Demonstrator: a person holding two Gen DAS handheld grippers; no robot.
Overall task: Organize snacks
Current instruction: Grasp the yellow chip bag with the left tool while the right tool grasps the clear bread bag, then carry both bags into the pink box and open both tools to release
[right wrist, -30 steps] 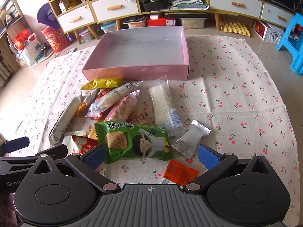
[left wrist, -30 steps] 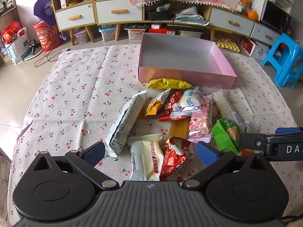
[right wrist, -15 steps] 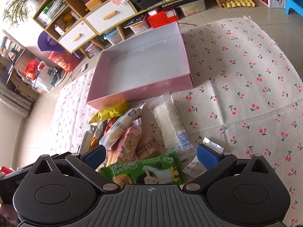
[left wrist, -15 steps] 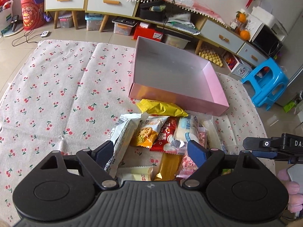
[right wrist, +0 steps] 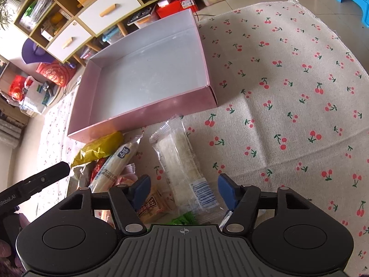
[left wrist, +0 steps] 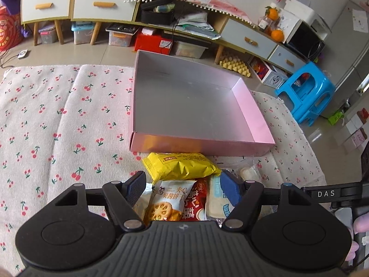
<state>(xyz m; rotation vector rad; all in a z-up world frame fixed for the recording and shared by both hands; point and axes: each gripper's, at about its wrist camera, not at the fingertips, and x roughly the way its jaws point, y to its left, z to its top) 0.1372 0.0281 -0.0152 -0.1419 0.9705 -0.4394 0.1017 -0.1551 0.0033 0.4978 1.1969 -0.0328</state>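
Right gripper (right wrist: 183,190): jaws wide, empty. Clear rice-cracker pack (right wrist: 184,161) lies between them on the cloth, long axis running ahead toward the empty pink box (right wrist: 143,113) (left gripper (left wrist: 183,188) likewise agape over the pile).

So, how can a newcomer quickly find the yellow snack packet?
Find the pink box on the cherry-print cloth. Just before its near wall, at the top of the snack pile, lies the yellow packet. It is the only plain yellow, puffy one there.
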